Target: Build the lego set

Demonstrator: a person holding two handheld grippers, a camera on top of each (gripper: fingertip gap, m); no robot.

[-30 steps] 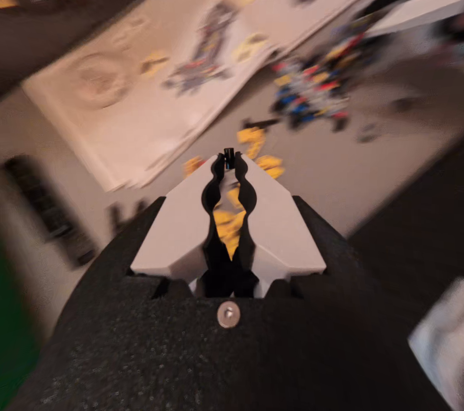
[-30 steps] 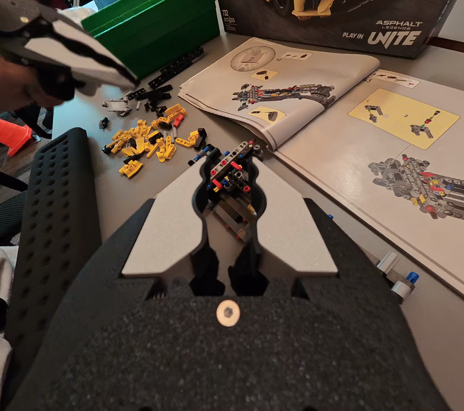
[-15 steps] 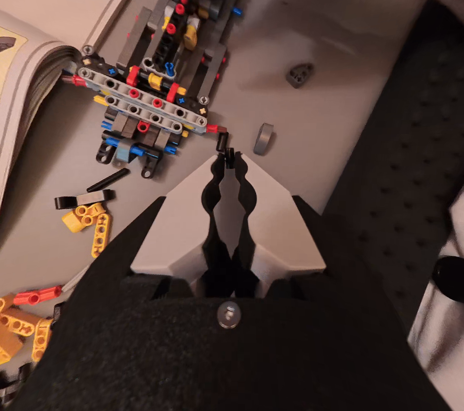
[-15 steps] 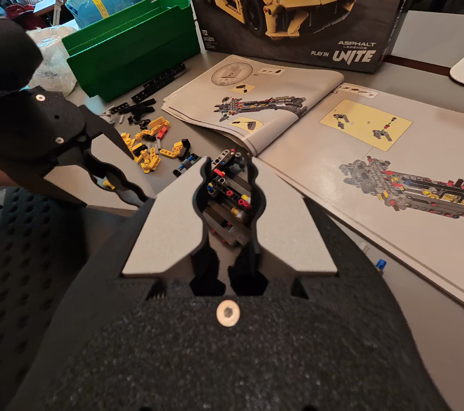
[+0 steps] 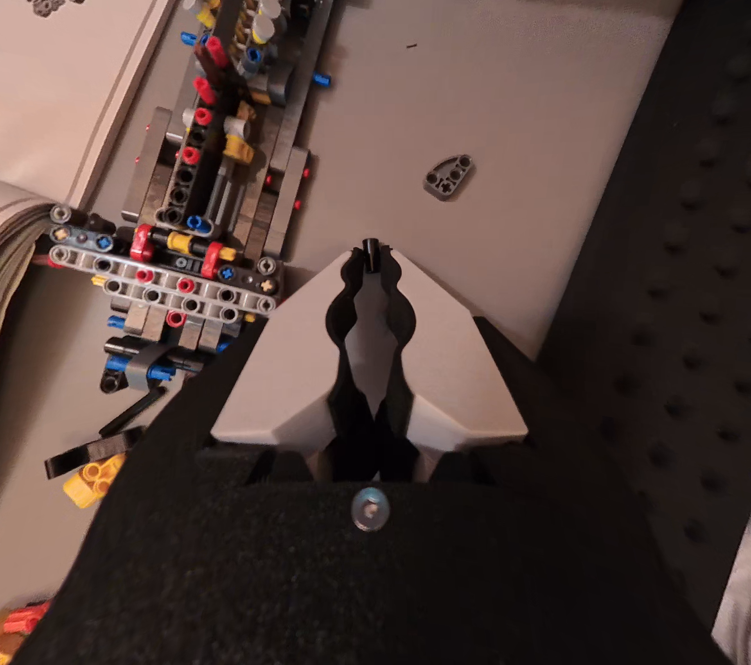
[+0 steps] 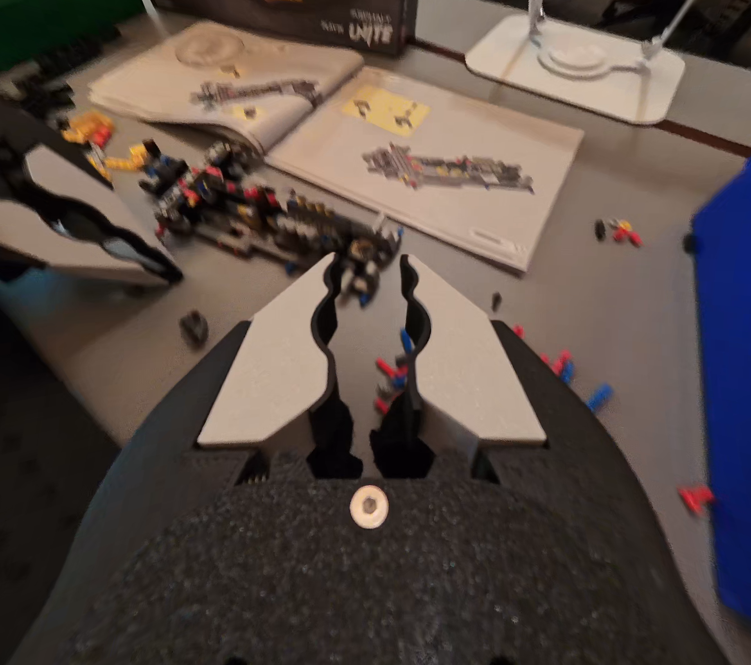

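While blur smears the chassis (image 6: 260, 215), left tongs (image 5: 370, 253) pinch a black pin (image 5: 370, 254).

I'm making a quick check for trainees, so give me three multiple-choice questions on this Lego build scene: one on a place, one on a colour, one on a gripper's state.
1. Where does the small loose grey curved-edge plate with holes lie?
A. On the open instruction booklet
B. On the bare table, right of the long grey-and-black model chassis
C. In the right gripper

2. What colour is the small pin at the left gripper fingertips?
A. Black
B. Yellow
C. Red

3. How is the right gripper?
A. Shut on the chassis
B. Shut on a blue pin
C. Open, holding nothing

Answers: 1 B, the plate sits alone on the tabletop beside the chassis. 2 A, the pinched pin is black. 3 C, a clear gap shows between its fingers.
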